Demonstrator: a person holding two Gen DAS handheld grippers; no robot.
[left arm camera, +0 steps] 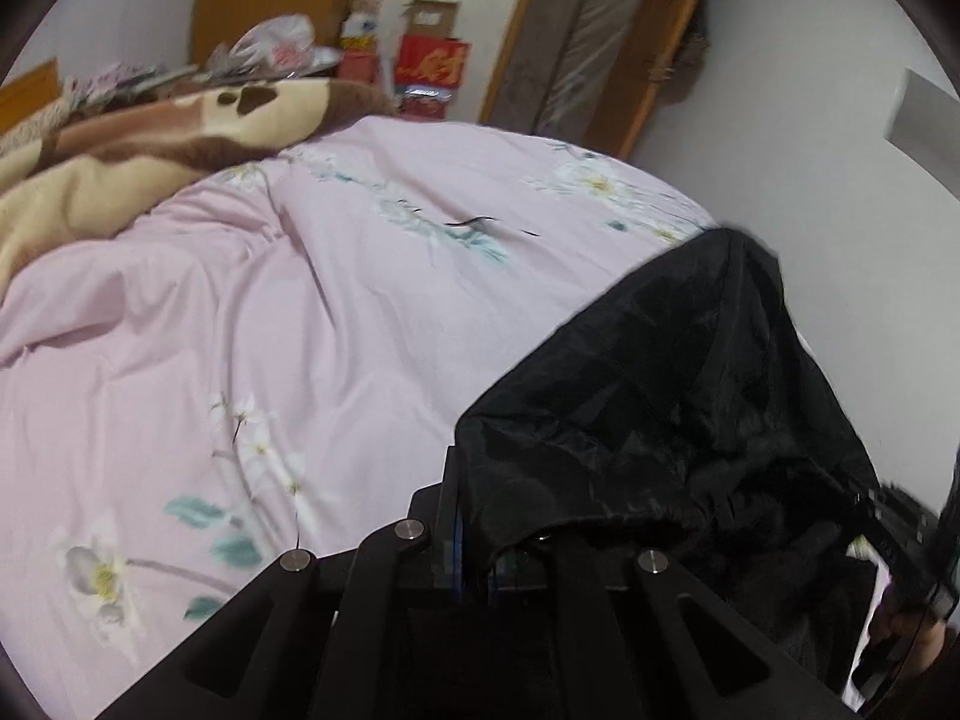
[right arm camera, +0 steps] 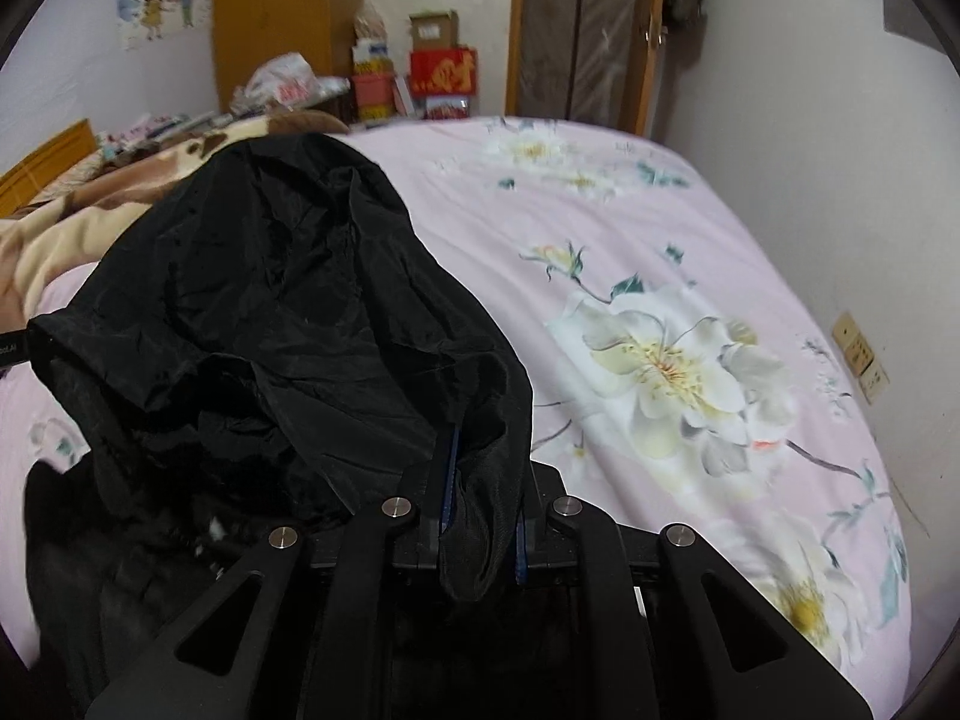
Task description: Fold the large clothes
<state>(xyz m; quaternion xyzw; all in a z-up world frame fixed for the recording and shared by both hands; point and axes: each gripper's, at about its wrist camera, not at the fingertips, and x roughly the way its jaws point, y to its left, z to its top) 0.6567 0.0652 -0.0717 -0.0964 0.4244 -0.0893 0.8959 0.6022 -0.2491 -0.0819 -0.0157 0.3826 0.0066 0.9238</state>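
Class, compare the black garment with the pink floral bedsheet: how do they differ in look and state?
The black garment is plain and dark; the bedsheet is pale pink with printed flowers. The garment is bunched and lifted, pinched by the left tool and right tool; the bedsheet lies spread out. Both are creased fabric.

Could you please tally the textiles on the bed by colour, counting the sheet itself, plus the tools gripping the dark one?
Black garment: 1
Pink floral sheet: 1
Brown and cream blanket: 1
Tools shut on the garment: 2, the left tool and the right tool
Total: 5
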